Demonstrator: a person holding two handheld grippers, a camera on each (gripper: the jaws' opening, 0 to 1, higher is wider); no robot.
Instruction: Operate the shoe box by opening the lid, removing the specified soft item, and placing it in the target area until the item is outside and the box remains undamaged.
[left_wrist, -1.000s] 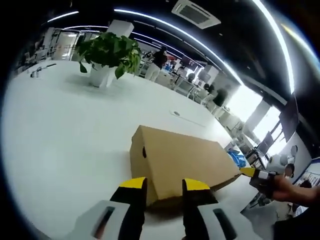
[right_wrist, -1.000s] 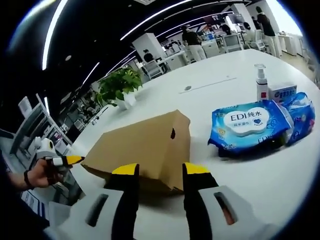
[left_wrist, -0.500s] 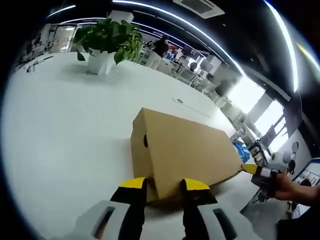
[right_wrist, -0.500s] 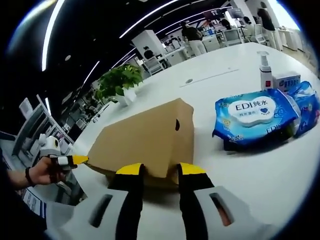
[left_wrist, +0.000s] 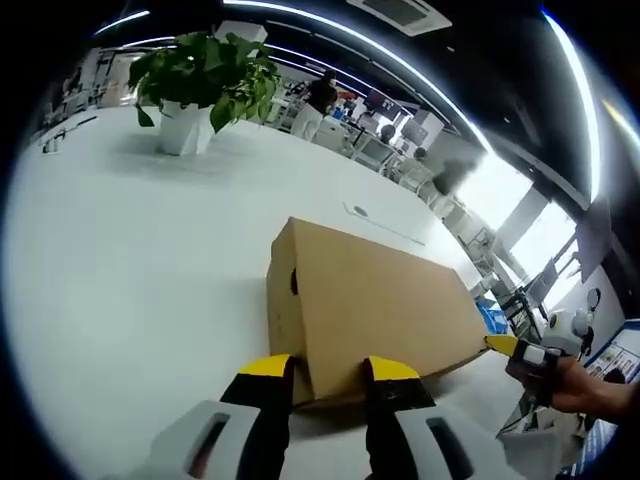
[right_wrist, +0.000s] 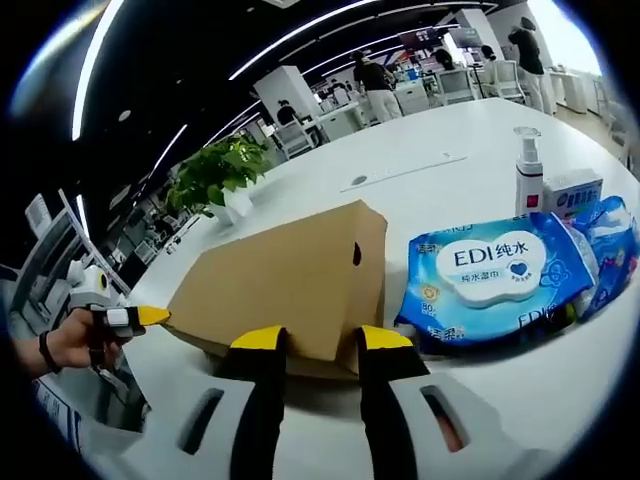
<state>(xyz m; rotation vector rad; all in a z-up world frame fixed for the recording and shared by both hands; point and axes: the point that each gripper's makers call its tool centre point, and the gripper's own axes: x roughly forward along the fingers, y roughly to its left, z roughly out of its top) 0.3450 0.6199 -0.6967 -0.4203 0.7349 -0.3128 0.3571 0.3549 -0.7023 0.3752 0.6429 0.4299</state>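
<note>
Since a second ago we have brought both grippers closer in on the shoe box (left_wrist: 375, 305), which now sits larger and nearer between the yellow tips in each view; the box itself has not shifted on the table (left_wrist: 120, 260), and its lid is still down.

In the left gripper view, the left gripper (left_wrist: 330, 372) has its two jaws standing apart, one on each side of the box's near bottom corner, the tips just beside the cardboard. We cannot tell whether they press on it. The box lies near the middle of the white table, a small dark hole showing in its end wall. The right gripper (left_wrist: 505, 346) comes in from the right, its yellow tip at the box's far corner, with a hand (left_wrist: 590, 385) behind it. A potted plant (left_wrist: 195, 85) stands toward the table's far edge.

In the right gripper view, the right gripper's jaws are likewise parted around the box's opposite near corner, tips just beside the lid's rim; contact is unclear. The left gripper shows at the left, its yellow tip touching or just beside the box's far corner. Just beside the box lies a blue pack of wet wipes (right_wrist: 495, 275). Beyond the pack, nearer the table's edge, stand a pump bottle (right_wrist: 527, 170) and a small white carton (right_wrist: 572, 190).
</note>
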